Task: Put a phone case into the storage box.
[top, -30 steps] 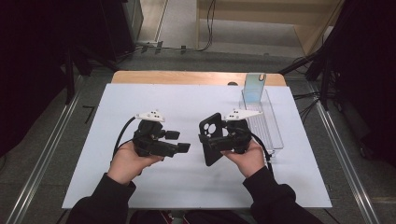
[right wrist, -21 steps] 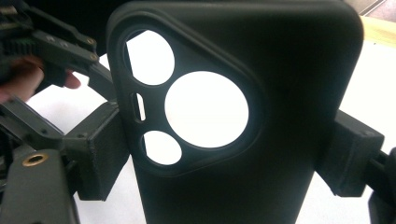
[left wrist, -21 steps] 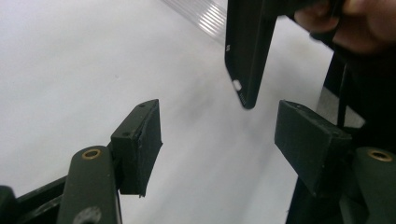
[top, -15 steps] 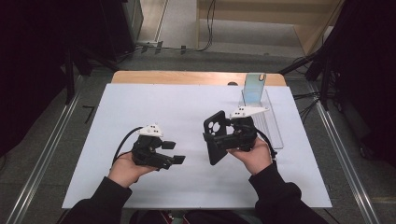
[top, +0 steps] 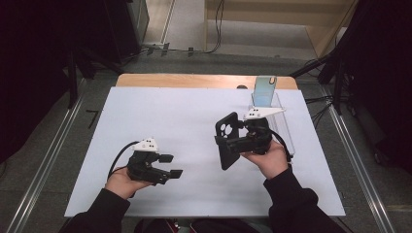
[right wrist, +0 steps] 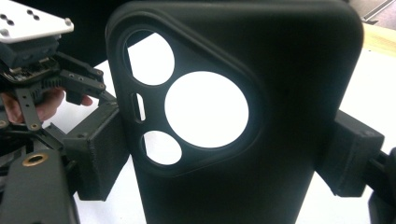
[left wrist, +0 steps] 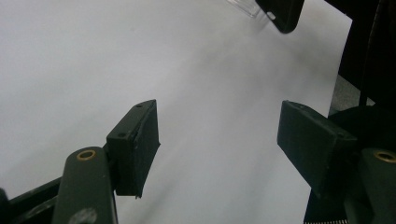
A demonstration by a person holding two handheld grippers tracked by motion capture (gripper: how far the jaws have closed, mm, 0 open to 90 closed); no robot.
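A black phone case (top: 226, 130) with round camera cut-outs stands upright above the white table (top: 160, 111), right of centre. My right gripper (top: 233, 144) is shut on its lower part. In the right gripper view the case (right wrist: 280, 93) stands between the two pads (right wrist: 100, 149), which press on its side edges. My left gripper (top: 171, 165) hangs low over the table's front left, open, jaws pointing right. In the left gripper view its jaws stand wide apart over bare white surface, left gripper (left wrist: 217, 119) with nothing between them. A phone (top: 265, 91) stands in a clear stand (top: 281, 125) at the back right.
The white sheet covers a wooden tabletop (top: 194, 80) whose far edge shows. Metal rails (top: 43, 165) run along both sides on the floor. Cables (top: 214, 46) lie beyond the table. The person's dark sleeves (top: 291, 204) come in from the near edge.
The left hand has sunk and drawn back toward the near left of the table, its gripper staying open. The right hand has held the case almost still.
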